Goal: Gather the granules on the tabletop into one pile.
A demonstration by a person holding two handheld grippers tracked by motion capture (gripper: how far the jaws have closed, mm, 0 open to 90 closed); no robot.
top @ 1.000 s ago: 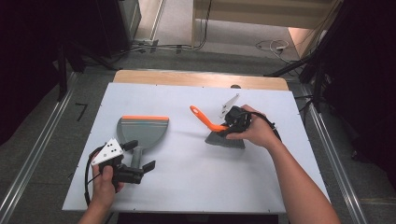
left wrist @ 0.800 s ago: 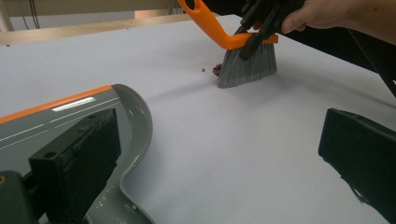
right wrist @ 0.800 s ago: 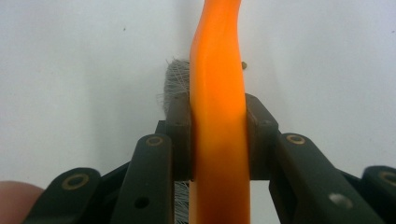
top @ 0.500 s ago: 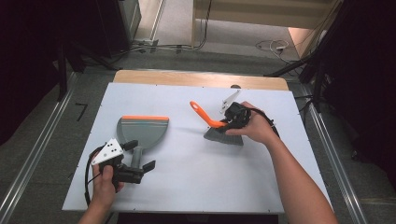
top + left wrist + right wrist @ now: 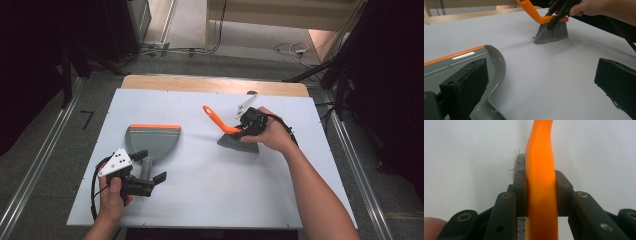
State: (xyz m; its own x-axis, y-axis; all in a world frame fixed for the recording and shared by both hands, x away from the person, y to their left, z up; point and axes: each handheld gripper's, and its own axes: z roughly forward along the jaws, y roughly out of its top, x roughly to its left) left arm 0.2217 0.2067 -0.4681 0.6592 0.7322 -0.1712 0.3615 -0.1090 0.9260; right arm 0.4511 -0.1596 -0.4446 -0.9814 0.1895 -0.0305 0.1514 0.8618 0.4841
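On the table's (image 5: pixel 210 200) right half, the right gripper (image 5: pixel 248 125) clamps the brush (image 5: pixel 235 137) by its smooth curved orange handle, grey bristles fanned on the matte white surface. Well apart, the left gripper (image 5: pixel 150 175) gapes around the grey, orange-edged dustpan's (image 5: pixel 152 140) handle.

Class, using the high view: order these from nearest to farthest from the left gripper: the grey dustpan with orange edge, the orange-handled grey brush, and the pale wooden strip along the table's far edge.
1. Grey dustpan with orange edge: just beyond the left gripper, its handle between the fingers.
2. Orange-handled grey brush: across the table, in the right gripper.
3. Pale wooden strip: along the far edge.
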